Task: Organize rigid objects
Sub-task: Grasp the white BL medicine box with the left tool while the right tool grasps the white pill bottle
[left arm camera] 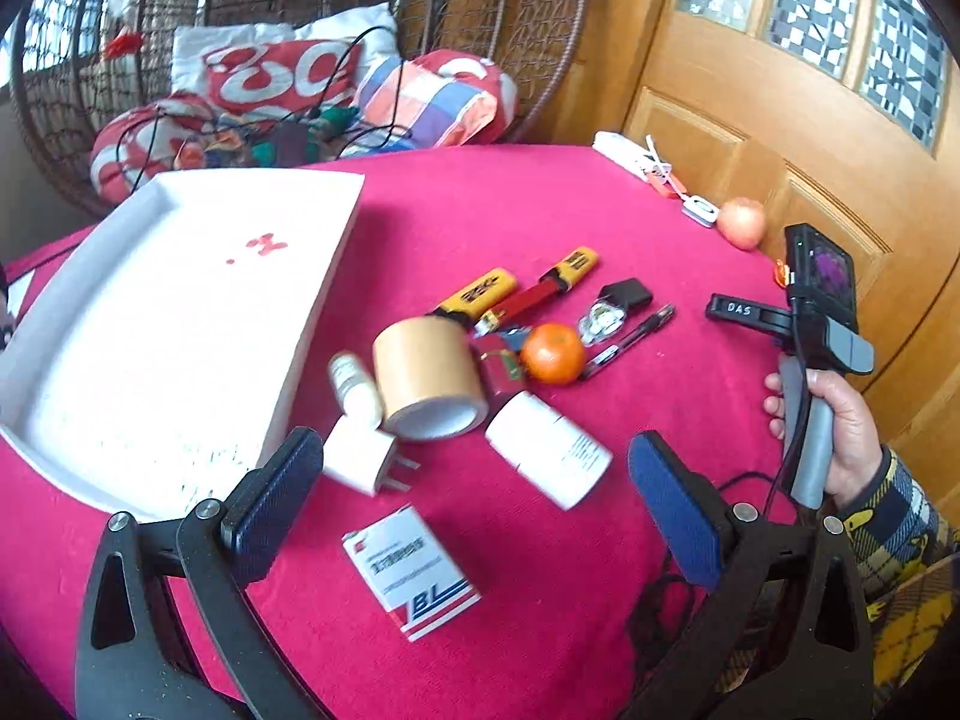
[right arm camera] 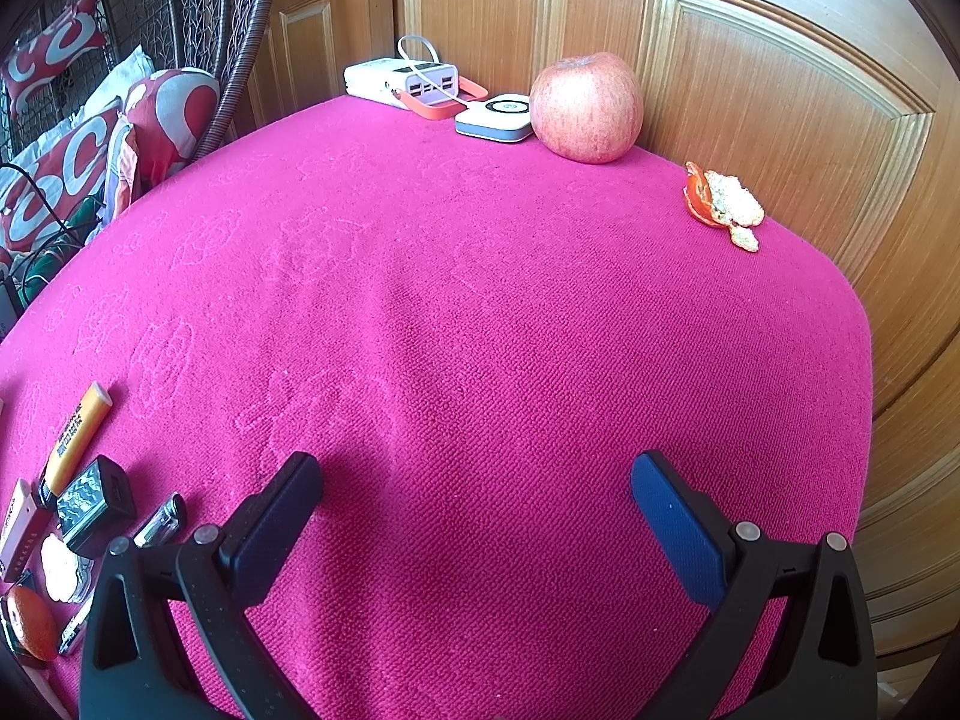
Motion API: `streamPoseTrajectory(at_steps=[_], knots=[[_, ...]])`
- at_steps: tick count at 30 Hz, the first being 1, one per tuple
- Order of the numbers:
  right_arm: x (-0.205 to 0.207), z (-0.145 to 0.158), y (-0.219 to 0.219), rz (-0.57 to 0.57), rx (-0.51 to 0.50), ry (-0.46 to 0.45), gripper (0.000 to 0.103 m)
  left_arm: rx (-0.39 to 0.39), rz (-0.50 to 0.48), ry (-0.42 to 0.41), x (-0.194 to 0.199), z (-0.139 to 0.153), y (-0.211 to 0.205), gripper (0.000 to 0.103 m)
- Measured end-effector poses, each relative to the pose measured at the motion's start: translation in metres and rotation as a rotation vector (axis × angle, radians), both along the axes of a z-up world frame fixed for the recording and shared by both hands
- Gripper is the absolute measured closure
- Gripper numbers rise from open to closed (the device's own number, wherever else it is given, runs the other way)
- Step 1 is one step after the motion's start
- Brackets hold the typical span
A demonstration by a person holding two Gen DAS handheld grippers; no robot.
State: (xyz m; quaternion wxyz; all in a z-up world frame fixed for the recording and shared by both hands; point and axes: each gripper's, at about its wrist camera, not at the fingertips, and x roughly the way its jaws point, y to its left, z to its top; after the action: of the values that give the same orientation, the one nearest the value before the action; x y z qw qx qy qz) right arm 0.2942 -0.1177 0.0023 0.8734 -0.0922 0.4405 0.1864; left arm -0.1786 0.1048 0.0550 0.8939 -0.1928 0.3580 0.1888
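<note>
A white tray (left arm camera: 120, 276) lies on the pink cloth at the left. Beside it lie a tape roll (left arm camera: 426, 381), a small bottle (left arm camera: 354, 387), a white plug adapter (left arm camera: 363, 462), a white jar (left arm camera: 546, 456), a white box (left arm camera: 411, 570), two yellow lighters (left arm camera: 480, 297), an orange (left arm camera: 552, 354) and a pen (left arm camera: 630, 339). My left gripper (left arm camera: 474, 498) is open above the box and adapter. My right gripper (right arm camera: 477, 516) is open and empty over bare cloth; it also shows held in a hand in the left wrist view (left arm camera: 738, 312).
At the table's far edge by the wooden door stand an apple (right arm camera: 585, 108), a white power bank (right arm camera: 399, 81), a small white charger (right arm camera: 495, 117) and orange peel (right arm camera: 723, 207). A wicker chair with red cushions (left arm camera: 282, 78) stands behind the table.
</note>
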Motion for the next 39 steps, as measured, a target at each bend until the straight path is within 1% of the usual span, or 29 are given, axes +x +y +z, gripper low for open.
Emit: streamPoseTrajectory(at_steps=[2, 4, 5, 6, 7, 9, 11, 12, 13, 14, 15, 17, 18, 19, 20, 21, 23, 26, 27, 28, 29, 30, 31, 32, 33, 35, 36, 38, 39], knots=[[0.000, 0.000, 0.000, 0.000, 0.000, 0.000, 0.000, -0.055, 0.038, 0.050, -0.016, -0.017, 0.007, 0.000], [0.000, 0.000, 0.000, 0.000, 0.000, 0.000, 0.000, -0.075, 0.065, 0.100, -0.022, -0.030, 0.004, 0.000], [0.000, 0.000, 0.000, 0.000, 0.000, 0.000, 0.000, -0.081, 0.074, 0.112, -0.025, -0.034, 0.002, 0.000], [0.000, 0.000, 0.000, 0.000, 0.000, 0.000, 0.000, -0.094, 0.073, 0.111, -0.026, -0.036, 0.000, 0.002], [0.000, 0.000, 0.000, 0.000, 0.000, 0.000, 0.000, -0.101, 0.068, 0.108, -0.025, -0.037, -0.002, 0.008], [0.000, 0.000, 0.000, 0.000, 0.000, 0.000, 0.000, -0.102, 0.045, 0.116, -0.022, -0.039, -0.005, 0.012], [0.000, 0.000, 0.000, 0.000, 0.001, 0.000, 0.000, -0.113, 0.018, 0.140, -0.013, -0.044, -0.007, 0.018], [0.000, 0.000, 0.000, 0.000, 0.004, 0.000, 0.000, -0.114, 0.011, 0.161, -0.010, -0.048, -0.009, 0.025], [0.000, 0.001, -0.002, 0.004, 0.019, 0.000, 0.000, -0.088, 0.014, 0.165, -0.008, -0.048, -0.009, 0.025], [-0.002, 0.003, -0.004, 0.022, 0.056, 0.000, 0.000, -0.079, 0.012, 0.171, -0.005, -0.049, -0.009, 0.025], [-0.007, 0.007, -0.007, 0.065, 0.125, -0.001, 0.000, -0.077, 0.014, 0.171, -0.005, -0.049, -0.008, 0.025], [-0.021, 0.020, -0.015, 0.199, 0.308, -0.018, 0.000, -0.079, 0.029, 0.162, -0.005, -0.049, -0.005, 0.028], [-0.031, 0.029, -0.019, 0.263, 0.389, -0.041, 0.000, -0.078, 0.039, 0.158, -0.005, -0.049, -0.002, 0.033], [-0.043, 0.038, -0.021, 0.331, 0.453, -0.069, 0.000, -0.080, 0.044, 0.154, -0.007, -0.049, -0.001, 0.035], [-0.056, 0.047, -0.021, 0.413, 0.493, -0.086, 0.000, -0.083, 0.045, 0.149, -0.008, -0.049, 0.000, 0.035], [-0.069, 0.053, -0.016, 0.510, 0.501, -0.083, 0.000, -0.083, 0.048, 0.145, -0.009, -0.049, -0.001, 0.037], [-0.096, 0.060, 0.000, 0.688, 0.452, -0.044, 0.000, -0.078, 0.051, 0.139, -0.013, -0.049, -0.001, 0.042], [-0.136, 0.055, 0.024, 0.878, 0.362, -0.004, 0.000, -0.089, 0.046, 0.120, -0.017, -0.047, -0.001, 0.054], [-0.150, 0.051, 0.030, 0.932, 0.330, -0.008, 0.000, -0.093, 0.042, 0.113, -0.018, -0.047, 0.000, 0.059], [-0.162, 0.047, 0.036, 0.973, 0.297, -0.022, 0.000, -0.090, 0.040, 0.111, -0.020, -0.047, 0.001, 0.059], [-0.175, 0.044, 0.041, 1.013, 0.270, -0.039, 0.003, -0.082, 0.038, 0.110, -0.020, -0.047, 0.001, 0.059], [-0.184, 0.040, 0.047, 1.051, 0.239, -0.046, 0.011, -0.073, 0.037, 0.109, -0.021, -0.047, 0.001, 0.060], [-0.192, 0.036, 0.054, 1.086, 0.206, -0.039, 0.015, -0.065, 0.038, 0.108, -0.022, -0.046, 0.001, 0.061], [-0.199, 0.032, 0.058, 1.116, 0.179, -0.024, 0.024, -0.060, 0.040, 0.107, -0.022, -0.046, 0.002, 0.061], [-0.203, 0.027, 0.065, 1.130, 0.150, -0.008, 0.036, -0.057, 0.043, 0.105, -0.023, -0.046, 0.002, 0.061], [-0.206, 0.020, 0.073, 1.156, 0.140, 0.062, 0.044, -0.058, 0.044, 0.097, -0.024, -0.046, 0.004, 0.062], [-0.207, 0.016, 0.077, 1.159, 0.131, 0.090, 0.052, -0.058, 0.045, 0.093, -0.026, -0.046, 0.004, 0.063], [-0.213, 0.009, 0.081, 1.167, 0.100, 0.114, 0.061, -0.057, 0.044, 0.087, -0.027, -0.045, 0.004, 0.063], [-0.215, 0.007, 0.083, 1.167, 0.093, 0.120, 0.064, -0.055, 0.044, 0.083, -0.028, -0.045, 0.003, 0.064]])
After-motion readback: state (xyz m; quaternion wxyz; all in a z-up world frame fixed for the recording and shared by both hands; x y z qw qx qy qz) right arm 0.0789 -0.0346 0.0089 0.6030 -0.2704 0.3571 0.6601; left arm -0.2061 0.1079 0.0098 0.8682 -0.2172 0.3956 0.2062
